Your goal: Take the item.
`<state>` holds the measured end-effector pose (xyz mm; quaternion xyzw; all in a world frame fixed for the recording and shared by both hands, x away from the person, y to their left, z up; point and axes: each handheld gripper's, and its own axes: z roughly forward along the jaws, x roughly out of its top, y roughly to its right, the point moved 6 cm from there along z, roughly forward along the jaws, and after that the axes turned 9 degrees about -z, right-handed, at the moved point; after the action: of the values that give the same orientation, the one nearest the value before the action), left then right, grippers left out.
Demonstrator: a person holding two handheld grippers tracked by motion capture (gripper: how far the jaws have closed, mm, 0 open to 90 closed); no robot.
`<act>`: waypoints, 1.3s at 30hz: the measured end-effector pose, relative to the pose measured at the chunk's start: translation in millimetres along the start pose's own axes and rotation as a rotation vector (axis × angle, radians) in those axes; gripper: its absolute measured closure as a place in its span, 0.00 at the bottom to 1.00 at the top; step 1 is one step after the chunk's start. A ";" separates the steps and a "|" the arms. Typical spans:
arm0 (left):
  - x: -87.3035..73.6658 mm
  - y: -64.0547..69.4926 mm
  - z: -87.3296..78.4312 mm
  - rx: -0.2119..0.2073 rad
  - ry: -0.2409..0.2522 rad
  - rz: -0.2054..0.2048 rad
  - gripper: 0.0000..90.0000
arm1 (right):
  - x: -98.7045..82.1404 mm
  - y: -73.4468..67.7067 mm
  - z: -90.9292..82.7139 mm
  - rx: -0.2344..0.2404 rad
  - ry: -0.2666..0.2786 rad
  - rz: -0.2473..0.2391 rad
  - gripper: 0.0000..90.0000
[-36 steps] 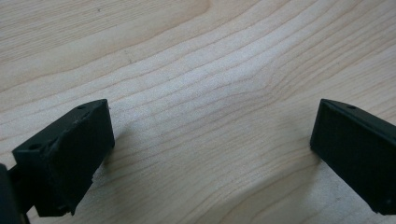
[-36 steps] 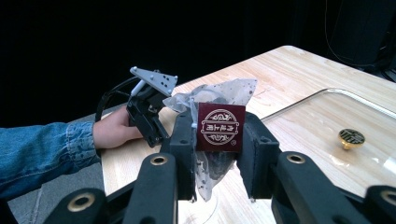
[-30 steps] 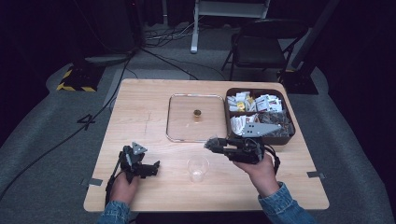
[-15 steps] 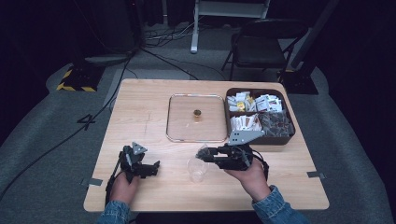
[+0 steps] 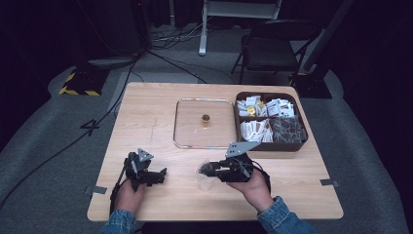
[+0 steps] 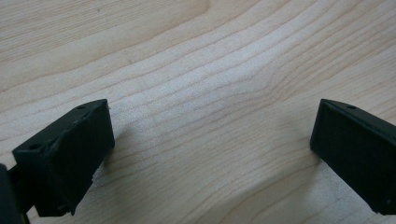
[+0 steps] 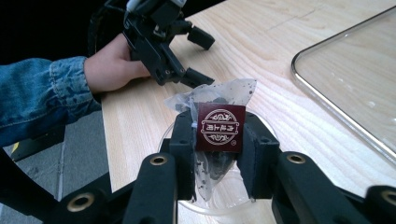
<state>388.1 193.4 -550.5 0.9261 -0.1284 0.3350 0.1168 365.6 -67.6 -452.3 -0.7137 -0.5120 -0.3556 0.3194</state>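
A: Nearest first. What has the right gripper (image 7: 217,154) got?

B: Its two black jaws are pinched on a clear triangular tea bag of dark leaves (image 7: 212,100), with a dark red square tag printed in white (image 7: 220,127) lying flat against the front. The bag hangs just above a clear round plastic cup (image 7: 219,198); whether its tip touches the cup, I cannot tell.

A: From the high view?

B: The right gripper (image 5: 207,170) points left over the clear plastic cup (image 5: 205,179), near the front edge of the pale wooden table (image 5: 146,117).

A: Left side?

B: The left gripper (image 6: 210,154) hangs close over bare wood, jaws spread wide, nothing between them. In the high view the left gripper (image 5: 158,175) sits at the front left of the table, well apart from the cup. A hand in a blue denim sleeve (image 7: 44,91) grips it.

A: Farther back?

B: A square glass tray with a metal rim (image 5: 185,126) at mid-table, a small brown round object (image 5: 205,118) on it. Just beside it to the right, a dark rectangular box with compartments (image 5: 270,145), holding white packets and darker sachets. Beyond the table, a black folding chair (image 5: 272,48) on grey floor.
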 end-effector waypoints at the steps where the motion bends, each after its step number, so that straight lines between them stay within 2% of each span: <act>1: 0.0 0.0 0.0 0.000 0.000 0.000 0.00 | -0.7 -0.1 1.2 0.001 -0.004 -0.001 0.77; 8: 0.0 0.0 0.0 0.000 0.000 0.000 0.00 | -2.9 -0.9 4.5 0.001 -0.018 -0.003 0.76; 9: 0.1 0.0 0.1 0.000 0.000 -0.001 0.00 | -2.9 -1.2 4.8 0.000 -0.019 0.000 0.72; 10: 0.1 0.0 0.1 0.000 0.000 -0.001 0.00 | -2.9 -1.2 4.8 0.000 -0.019 0.000 0.72; 11: 0.2 0.0 0.1 0.000 0.000 -0.001 0.00 | -2.4 -0.9 4.7 0.001 -0.018 0.002 0.64; 12: 0.2 0.0 0.1 0.000 0.000 -0.001 0.00 | -2.4 -0.9 4.7 0.001 -0.018 0.002 0.64; 16: 0.2 0.0 0.1 0.000 0.000 -0.001 0.00 | 3.2 -0.1 -1.3 0.000 0.028 0.023 0.53; 23: 0.1 -0.1 0.1 0.001 0.000 0.000 0.00 | 9.1 0.4 -6.6 -0.013 0.039 0.001 0.47; 27: -0.1 -0.4 -0.1 0.006 0.002 -0.005 0.00 | 18.7 3.3 -19.5 -0.046 0.040 -0.037 0.41; 28: -0.1 -0.6 -0.3 0.009 0.002 -0.004 0.00 | 21.7 5.3 -27.8 -0.077 0.030 -0.067 0.39; 30: -0.5 -1.0 -0.7 0.014 0.004 -0.010 0.00 | 23.8 8.0 -37.5 -0.108 0.035 -0.082 0.38; 33: -1.0 -0.9 -1.0 0.017 0.004 -0.016 0.00 | 24.4 11.8 -47.4 -0.128 0.045 -0.077 0.38; 35: -1.1 -1.2 -1.3 0.021 0.004 -0.017 0.00 | 22.7 18.8 -62.7 -0.155 0.064 -0.053 0.37; 36: -1.2 -1.1 -1.3 0.021 0.005 -0.019 0.00 | 22.7 18.8 -62.7 -0.155 0.064 -0.053 0.37; 39: -1.2 -1.6 -1.5 0.024 0.006 -0.017 0.00 | 18.7 25.9 -77.3 -0.175 0.072 -0.038 0.36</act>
<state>386.9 195.5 -550.3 0.9276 -0.1160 0.3381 0.1089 380.6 -128.6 -397.2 -0.7158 -0.4806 -0.4304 0.2670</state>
